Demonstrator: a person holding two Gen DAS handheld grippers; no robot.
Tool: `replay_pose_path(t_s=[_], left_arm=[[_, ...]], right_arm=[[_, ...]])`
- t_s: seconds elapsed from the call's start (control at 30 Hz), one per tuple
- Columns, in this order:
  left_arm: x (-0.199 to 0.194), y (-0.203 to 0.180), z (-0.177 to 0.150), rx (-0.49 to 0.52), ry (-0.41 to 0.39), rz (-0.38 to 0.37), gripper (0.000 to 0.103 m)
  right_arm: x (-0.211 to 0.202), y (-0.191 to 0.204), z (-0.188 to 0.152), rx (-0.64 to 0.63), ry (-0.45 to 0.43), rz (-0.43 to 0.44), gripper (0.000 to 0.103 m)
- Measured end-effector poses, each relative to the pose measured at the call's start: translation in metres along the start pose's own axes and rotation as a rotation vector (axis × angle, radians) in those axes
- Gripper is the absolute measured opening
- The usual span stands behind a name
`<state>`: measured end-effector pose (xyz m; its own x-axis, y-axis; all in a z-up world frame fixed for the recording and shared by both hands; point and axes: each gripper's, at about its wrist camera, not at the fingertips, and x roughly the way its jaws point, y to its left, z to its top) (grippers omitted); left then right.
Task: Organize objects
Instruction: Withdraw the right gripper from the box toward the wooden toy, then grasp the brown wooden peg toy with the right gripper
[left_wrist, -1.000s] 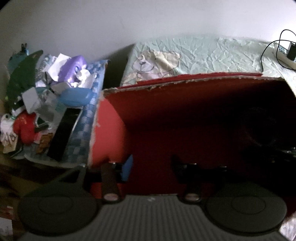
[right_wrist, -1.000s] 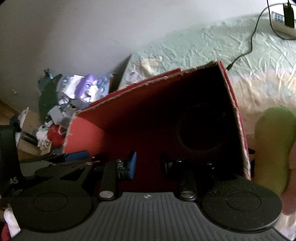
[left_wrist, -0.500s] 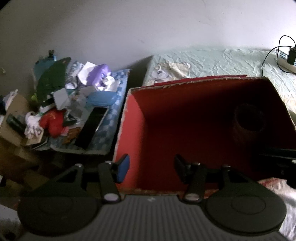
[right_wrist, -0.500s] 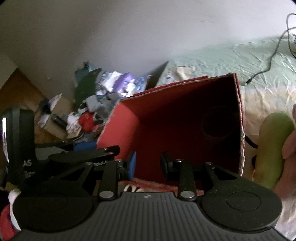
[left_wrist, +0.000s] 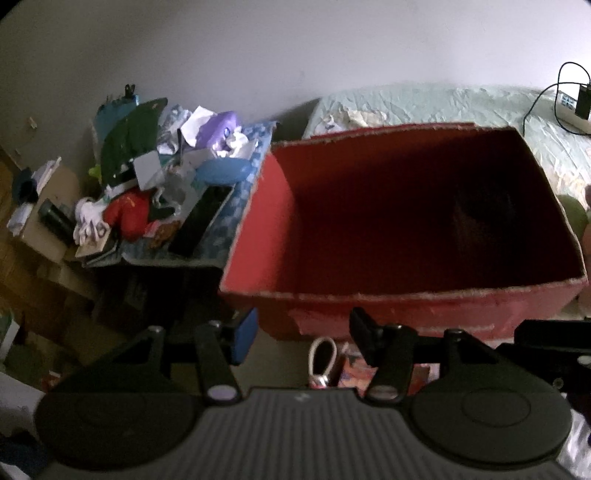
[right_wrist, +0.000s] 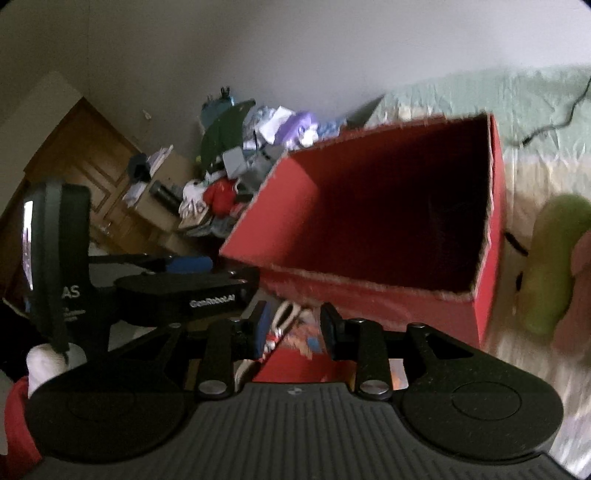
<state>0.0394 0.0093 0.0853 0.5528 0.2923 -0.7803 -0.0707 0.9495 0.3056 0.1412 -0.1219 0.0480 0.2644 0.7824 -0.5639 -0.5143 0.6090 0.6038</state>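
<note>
An open red cardboard box (left_wrist: 424, 295) (right_wrist: 369, 295) stands on the bed, its inside dark, with a dim round shape near its right wall. My left gripper (left_wrist: 301, 332) hangs open just in front of the box's near wall, nothing between its fingers. My right gripper (right_wrist: 293, 328) is open too, near the box's front left corner, above small colourful items (right_wrist: 303, 339) and a white loop (right_wrist: 286, 314). The same white loop with a pink end (left_wrist: 323, 360) lies below the left gripper. The left gripper's body (right_wrist: 184, 291) shows at the left of the right wrist view.
A cluttered pile (left_wrist: 166, 184) of toys, papers and cloth sits left of the box. A green plush (right_wrist: 554, 258) lies to its right on the bed sheet (left_wrist: 424, 107). A power strip with cable (left_wrist: 572, 103) is at the far right. A wooden door (right_wrist: 85, 166) stands at the left.
Both grippers have pulled back and up out of the box; its front wall and the small items in front of it have come into view.
</note>
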Motion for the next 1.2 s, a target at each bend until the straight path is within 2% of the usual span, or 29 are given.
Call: replay_pose_path(t_s=[0.07, 0.13, 0.2, 0.27, 0.37, 0.43, 0.5, 0.57, 0.83, 1.0, 1.03, 1.2], left_arm=[[0.000, -0.001, -0.008, -0.006, 0.012, -0.012, 0.060], [0.003, -0.001, -0.017, -0.012, 0.025, -0.052, 0.060], [0.002, -0.001, -0.026, -0.017, 0.025, -0.120, 0.059], [0.002, -0.001, -0.036, -0.016, 0.014, -0.220, 0.059], [0.002, -0.006, -0.047, -0.006, 0.008, -0.355, 0.058], [0.003, -0.011, -0.054, 0.009, 0.007, -0.422, 0.056], [0.004, -0.017, -0.058, 0.026, 0.012, -0.485, 0.050], [0.008, -0.023, -0.059, 0.045, 0.018, -0.531, 0.050], [0.026, -0.049, -0.070, 0.092, 0.086, -0.584, 0.058], [0.038, -0.060, -0.078, 0.094, 0.112, -0.597, 0.056], [0.040, -0.061, -0.079, 0.094, 0.115, -0.595, 0.056], [0.052, -0.059, -0.080, 0.056, 0.123, -0.608, 0.055]], right_arm=[[0.003, -0.006, -0.004, 0.015, 0.018, -0.008, 0.040], [0.006, -0.015, -0.009, 0.036, 0.038, -0.027, 0.041], [0.011, -0.026, -0.013, 0.078, 0.066, -0.043, 0.043], [0.015, -0.037, -0.017, 0.130, 0.088, -0.051, 0.048], [0.020, -0.051, -0.020, 0.197, 0.108, -0.048, 0.052], [0.022, -0.057, -0.022, 0.225, 0.126, -0.037, 0.054], [0.026, -0.060, -0.024, 0.246, 0.140, -0.034, 0.058], [0.029, -0.062, -0.025, 0.267, 0.153, -0.032, 0.062], [0.039, -0.077, -0.033, 0.332, 0.210, -0.008, 0.065], [0.043, -0.080, -0.037, 0.348, 0.246, -0.002, 0.065], [0.044, -0.080, -0.038, 0.348, 0.252, -0.003, 0.068], [0.053, -0.080, -0.042, 0.353, 0.278, -0.019, 0.069]])
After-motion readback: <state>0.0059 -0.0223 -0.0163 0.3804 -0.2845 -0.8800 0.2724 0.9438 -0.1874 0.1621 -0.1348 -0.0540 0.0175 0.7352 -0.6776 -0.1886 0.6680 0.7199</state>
